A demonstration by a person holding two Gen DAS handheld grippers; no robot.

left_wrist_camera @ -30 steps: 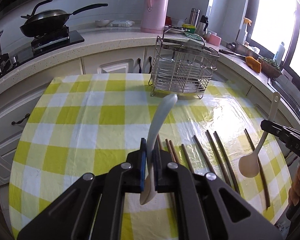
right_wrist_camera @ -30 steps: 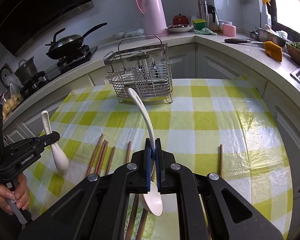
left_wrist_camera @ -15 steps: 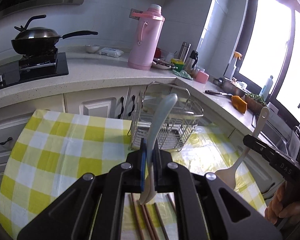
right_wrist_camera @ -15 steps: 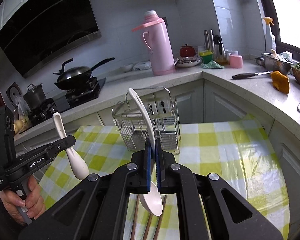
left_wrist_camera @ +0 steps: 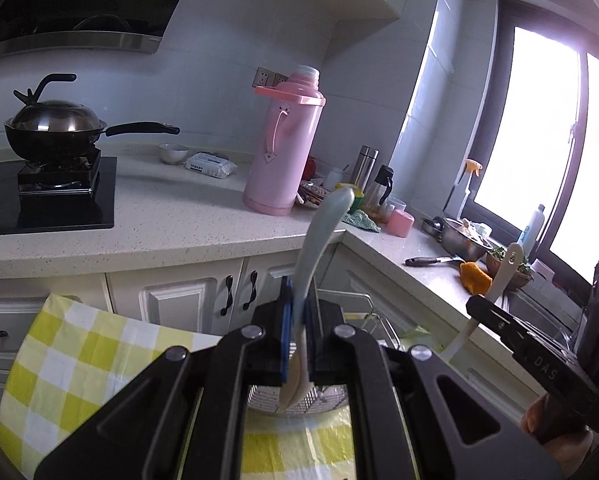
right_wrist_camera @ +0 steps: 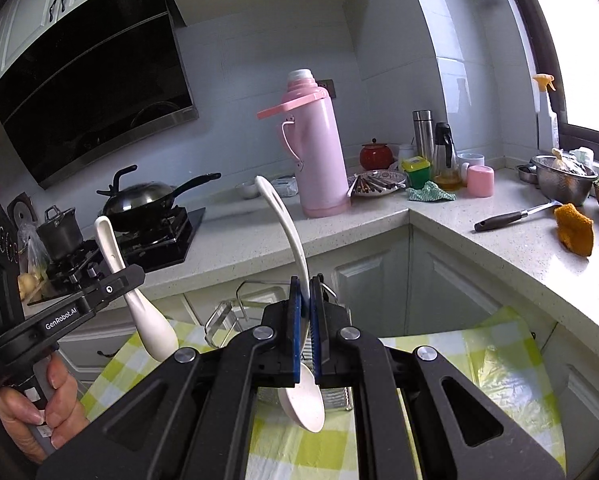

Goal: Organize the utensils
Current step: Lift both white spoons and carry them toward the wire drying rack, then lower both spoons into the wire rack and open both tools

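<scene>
My left gripper (left_wrist_camera: 298,308) is shut on a pale blue-white spoon (left_wrist_camera: 319,240), handle up, bowl down. My right gripper (right_wrist_camera: 306,304) is shut on a white spoon (right_wrist_camera: 287,232), bowl hanging below the jaws. Each gripper shows in the other's view: the left one with its spoon (right_wrist_camera: 139,304) at the left, the right one with its spoon (left_wrist_camera: 495,292) at the right. The wire utensil rack (right_wrist_camera: 235,316) stands on the yellow checked table (left_wrist_camera: 79,352), mostly hidden behind and below both grippers. Its lower edge shows in the left wrist view (left_wrist_camera: 331,400).
Behind the table runs a counter (left_wrist_camera: 171,216) with a pink thermos (left_wrist_camera: 285,148), a wok on a stove (left_wrist_camera: 55,128), bottles, a pink cup (right_wrist_camera: 480,181), a steel bowl (right_wrist_camera: 563,178) and a knife (right_wrist_camera: 511,218). A range hood (right_wrist_camera: 91,104) hangs above.
Both grippers have risen and tilted up with their spoons. The chopsticks on the table have dropped out of view, and the rack now sits low behind the jaws.
</scene>
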